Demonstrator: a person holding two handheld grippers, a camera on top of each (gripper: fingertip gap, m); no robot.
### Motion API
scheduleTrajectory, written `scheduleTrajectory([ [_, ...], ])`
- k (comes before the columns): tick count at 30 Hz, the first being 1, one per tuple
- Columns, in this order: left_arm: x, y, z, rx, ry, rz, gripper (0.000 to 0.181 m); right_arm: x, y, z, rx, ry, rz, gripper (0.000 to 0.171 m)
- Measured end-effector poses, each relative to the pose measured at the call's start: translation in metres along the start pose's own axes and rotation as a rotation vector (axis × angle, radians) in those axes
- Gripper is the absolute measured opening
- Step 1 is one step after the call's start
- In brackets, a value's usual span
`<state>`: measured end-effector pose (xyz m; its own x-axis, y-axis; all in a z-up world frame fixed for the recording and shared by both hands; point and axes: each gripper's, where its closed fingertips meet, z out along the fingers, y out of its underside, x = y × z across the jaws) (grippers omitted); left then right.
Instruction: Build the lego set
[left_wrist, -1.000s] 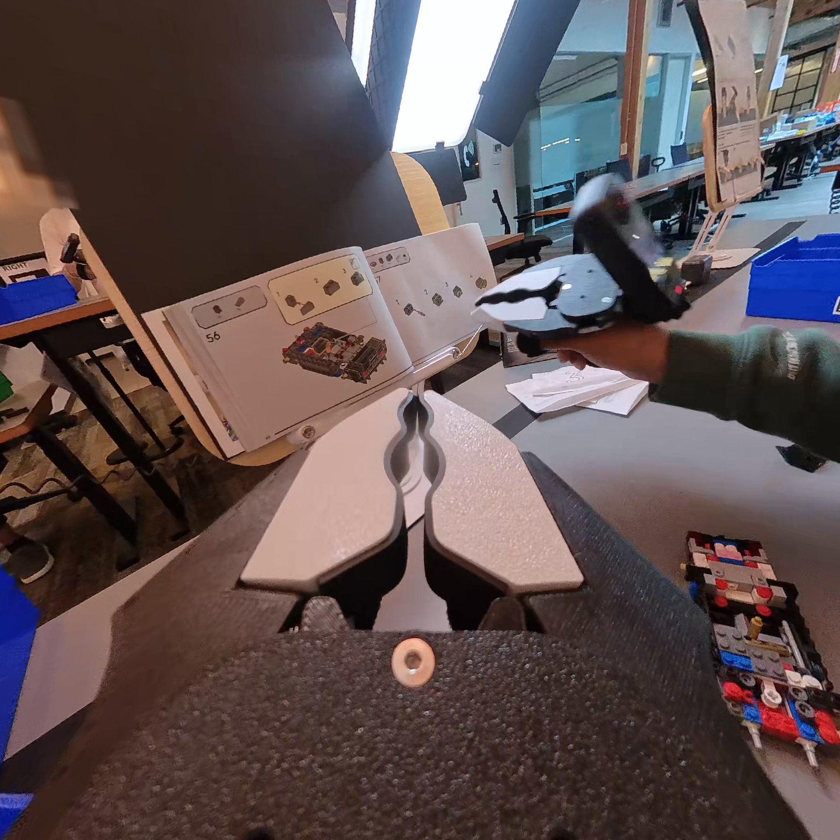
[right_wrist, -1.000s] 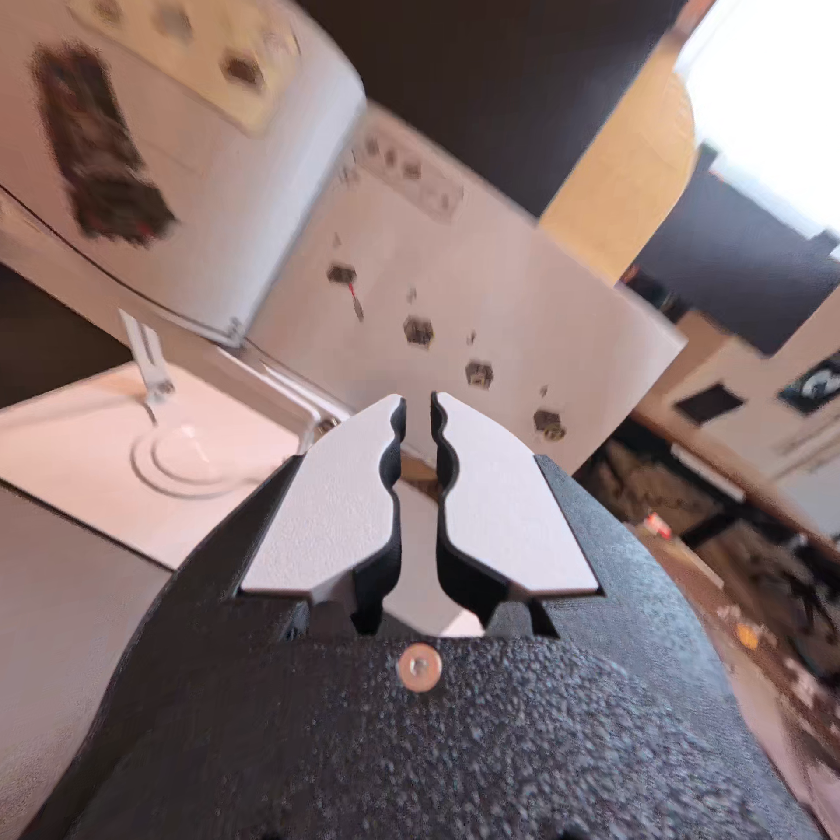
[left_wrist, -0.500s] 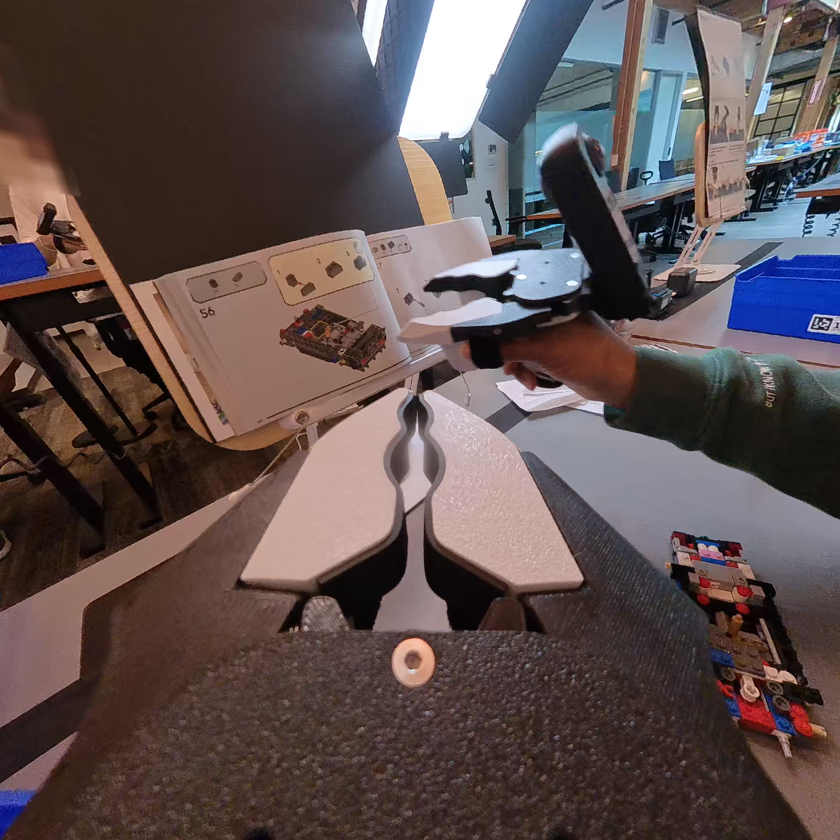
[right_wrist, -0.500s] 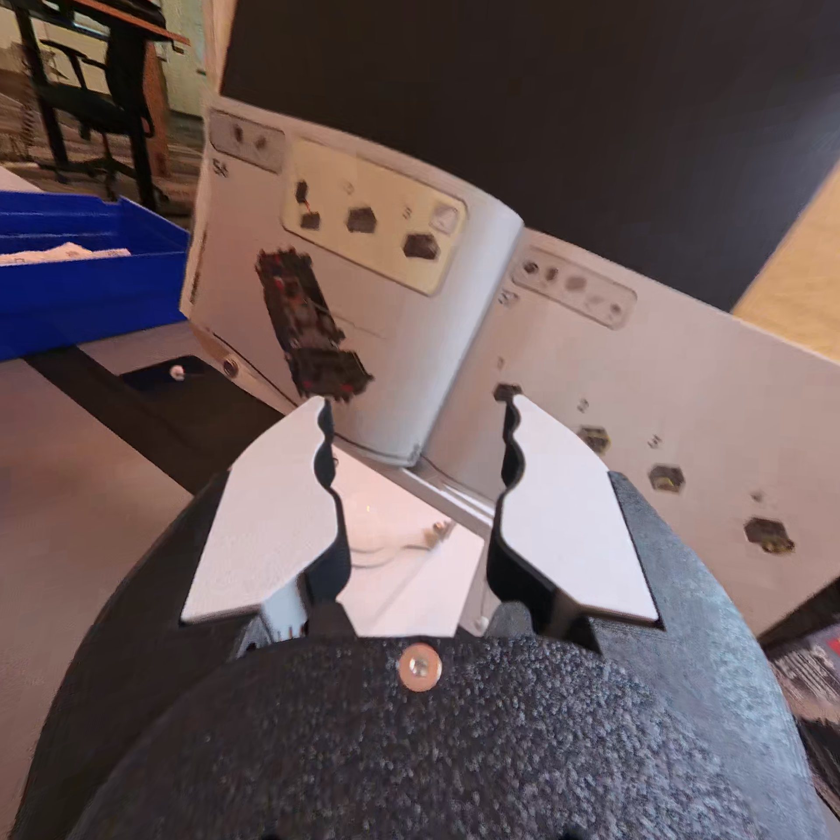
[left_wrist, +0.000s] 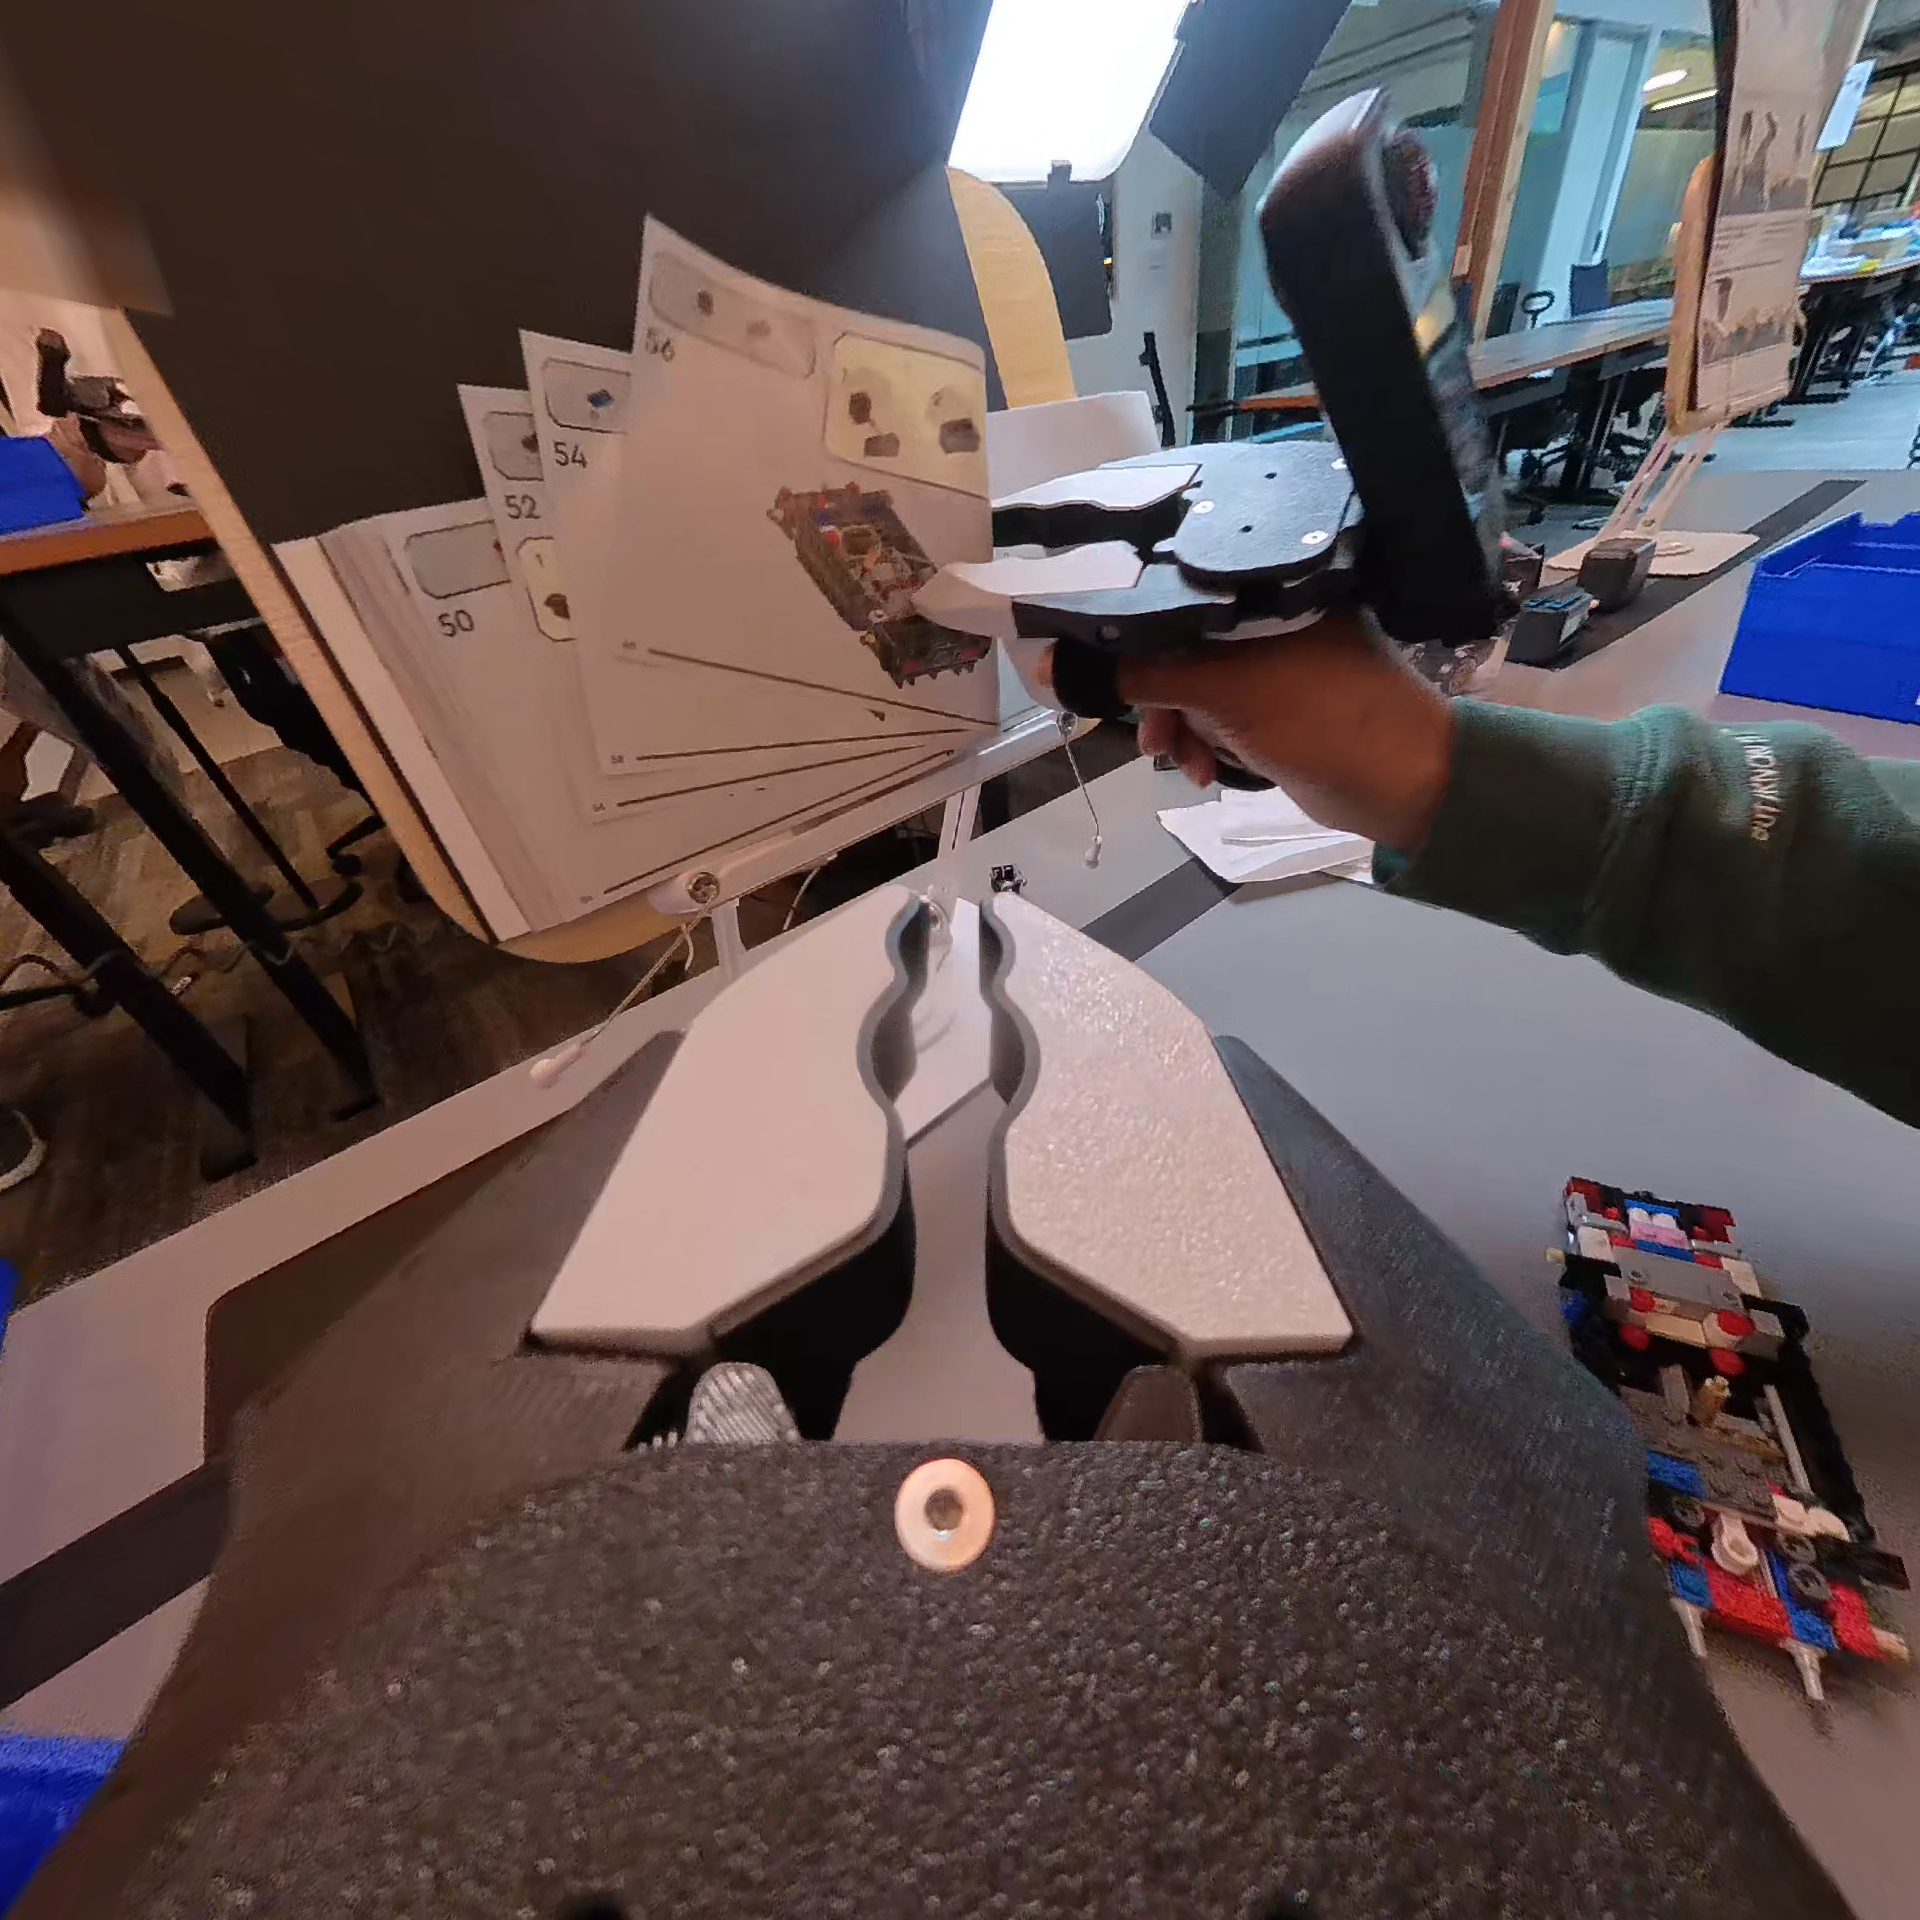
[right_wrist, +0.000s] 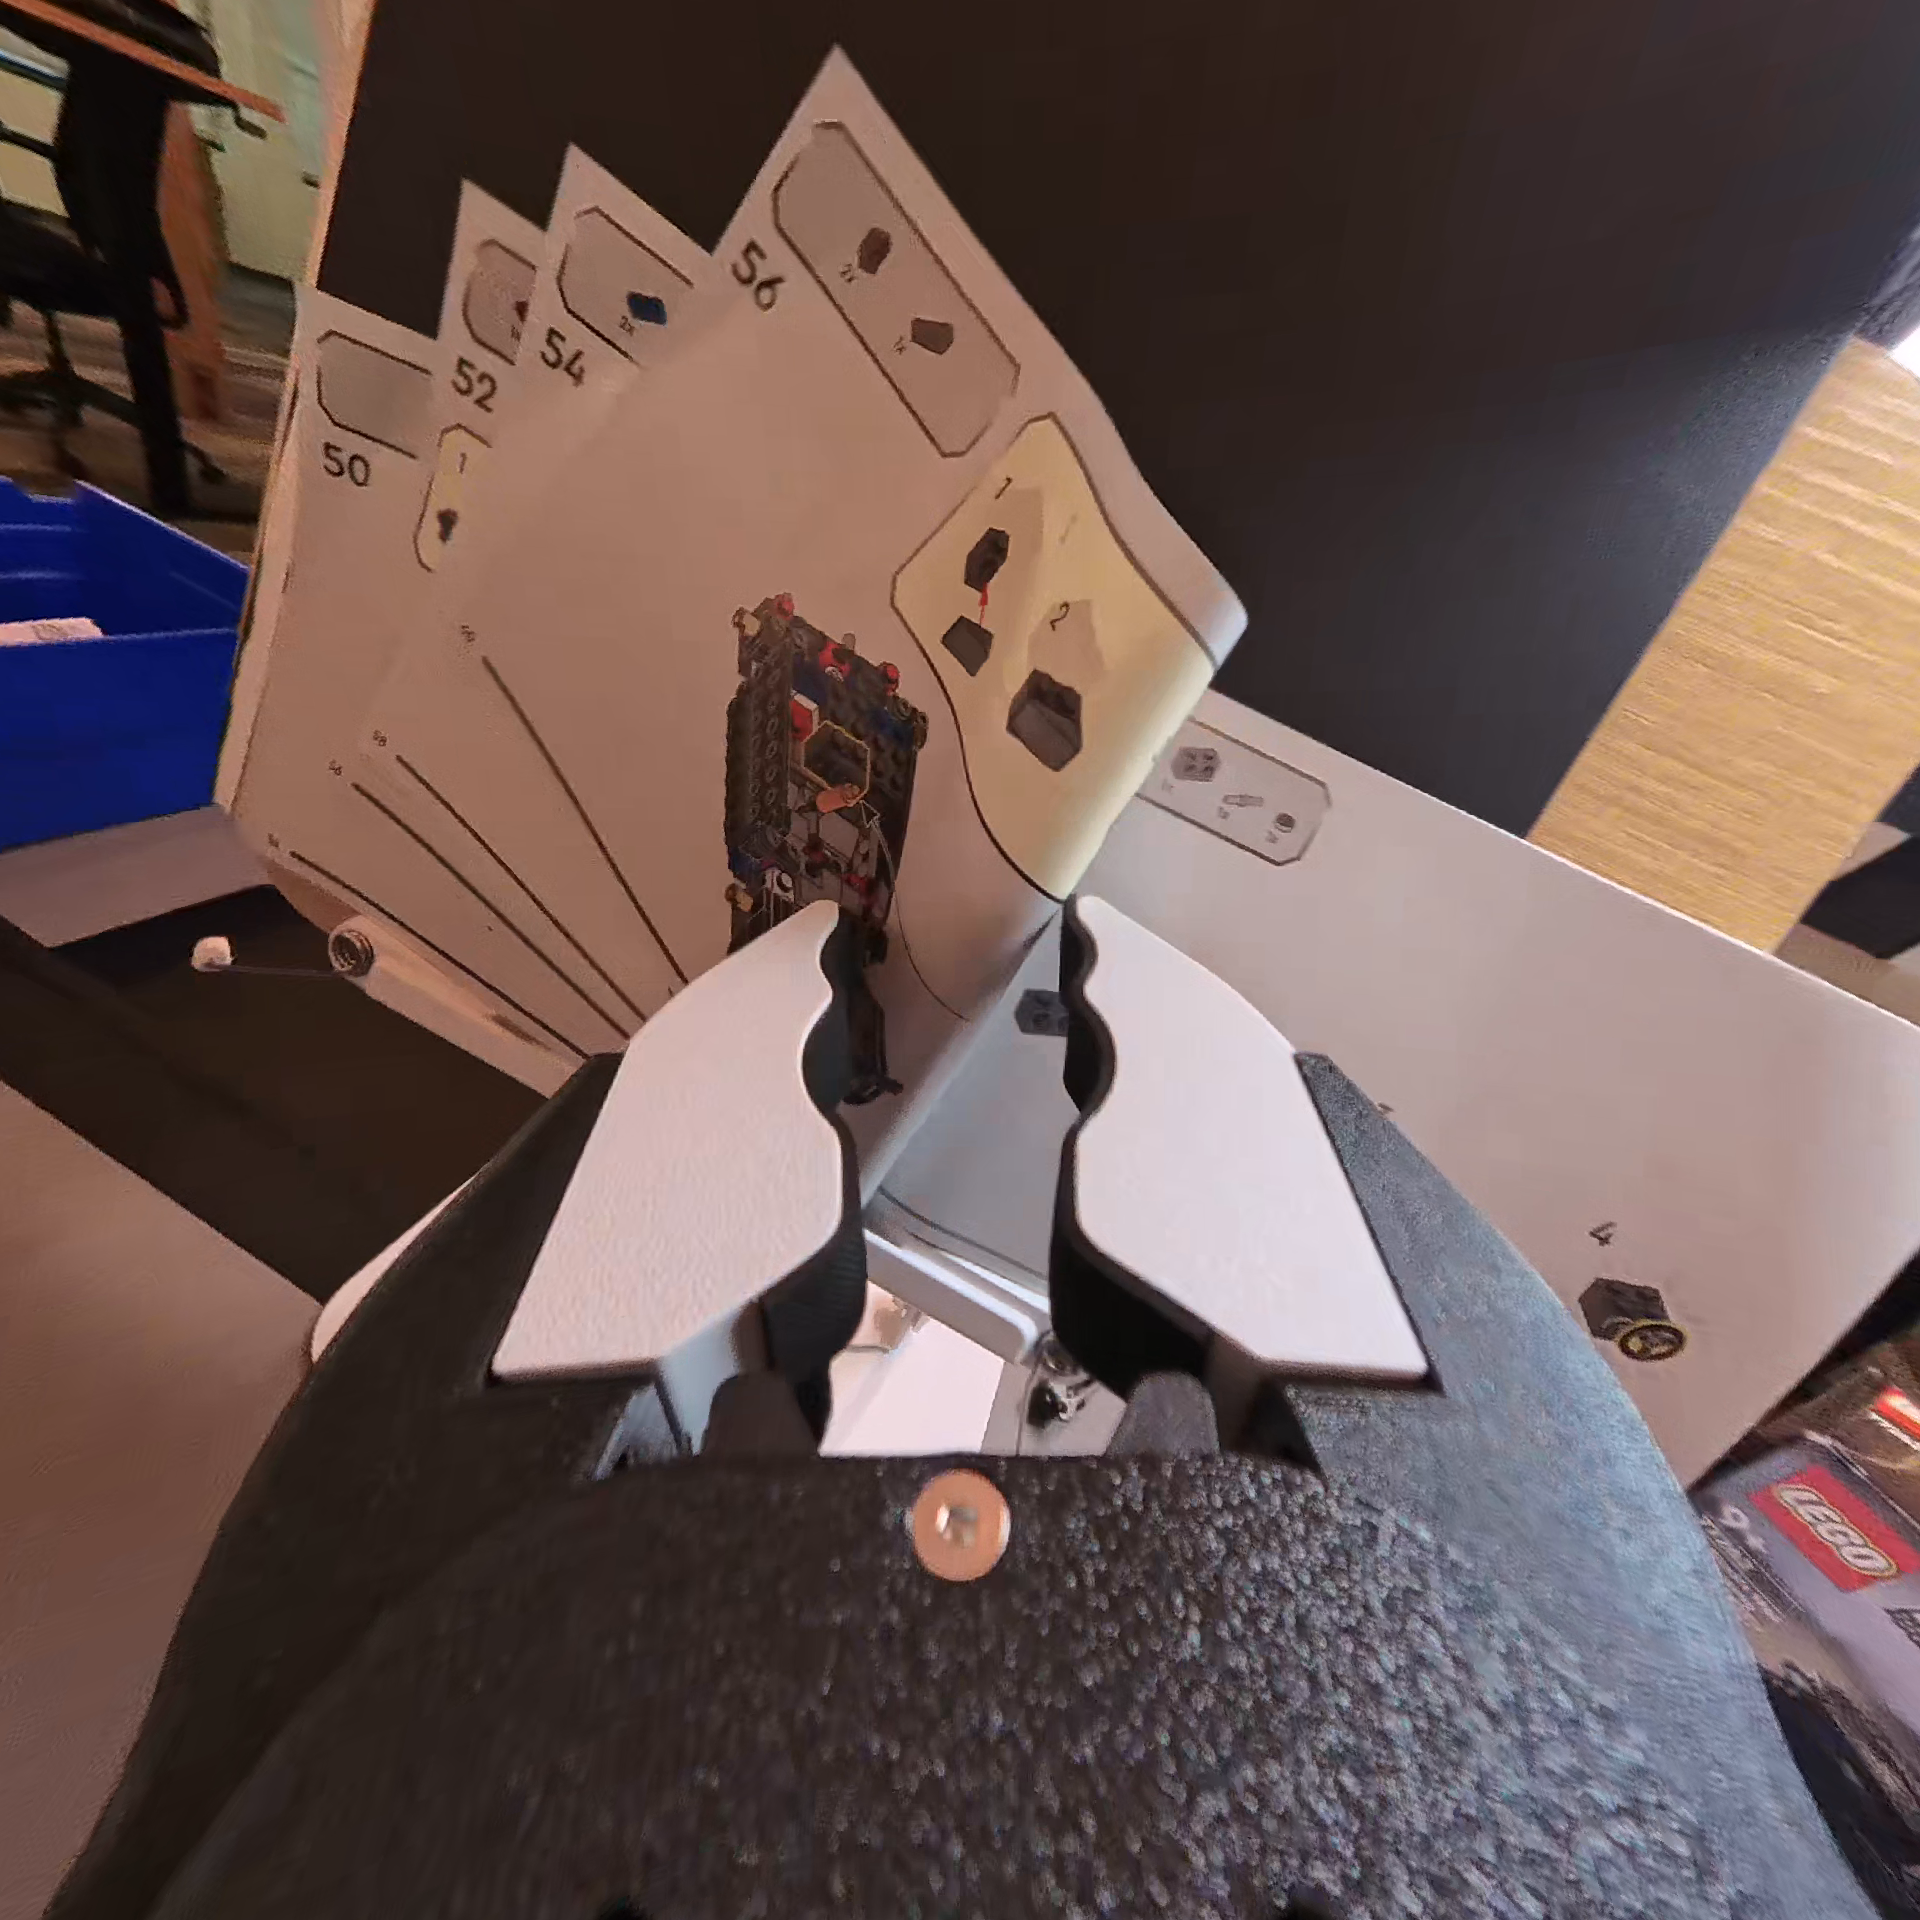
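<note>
- Right claw (right_wrist: 951, 1023), jaws apart, straddles the lifted page (right_wrist: 727, 644); I should pinch its edge lightly.
- Left claw (left_wrist: 940, 935), nearly clenched, empty, idles above the desk (left_wrist: 1403, 1039).

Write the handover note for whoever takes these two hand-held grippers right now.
Left hand-held gripper: empty, jaws nearly closed with a thin gap, hovering over the grey table.
Right hand-held gripper: jaws open, straddling the lifted page of the instruction booklet on its stand; pages behind it are fanned out.
Partly built lego model: lying flat on the table to the right of the left gripper, untouched.
Lego box: beside the booklet stand, lower right.
Done: part of the model is built.
Left: finish turning the page, read the next step, fetch the bricks, add them to the model.
</note>
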<state>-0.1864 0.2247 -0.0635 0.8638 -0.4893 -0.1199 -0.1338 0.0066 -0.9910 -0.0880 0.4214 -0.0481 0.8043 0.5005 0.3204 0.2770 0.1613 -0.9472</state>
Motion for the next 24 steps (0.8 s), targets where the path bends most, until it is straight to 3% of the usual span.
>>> scheduleTrajectory([
  [5,-0.006,-0.012,0.044,-0.047,0.0,-0.002,0.033,0.017,0.01,-0.008,-0.012,-0.032,0.044,0.033],
  [13,-0.015,-0.018,0.148,-0.18,0.055,0.049,0.061,0.041,0.024,-0.018,-0.032,-0.051,0.054,0.022],
  [16,0.0,-0.02,0.171,-0.185,0.105,0.035,0.053,0.052,0.033,-0.021,-0.051,-0.046,0.068,0.021],
  [18,0.023,-0.022,0.181,-0.169,0.2,0.038,0.026,0.062,0.038,-0.026,-0.052,-0.034,0.103,0.019],
  [21,0.048,-0.024,0.194,-0.137,0.238,0.082,0.001,0.076,0.032,-0.042,0.006,-0.041,0.21,0.019],
  [24,0.077,-0.031,0.204,-0.087,0.306,0.093,0.006,0.083,0.003,-0.072,0.163,-0.109,0.301,0.026],
])
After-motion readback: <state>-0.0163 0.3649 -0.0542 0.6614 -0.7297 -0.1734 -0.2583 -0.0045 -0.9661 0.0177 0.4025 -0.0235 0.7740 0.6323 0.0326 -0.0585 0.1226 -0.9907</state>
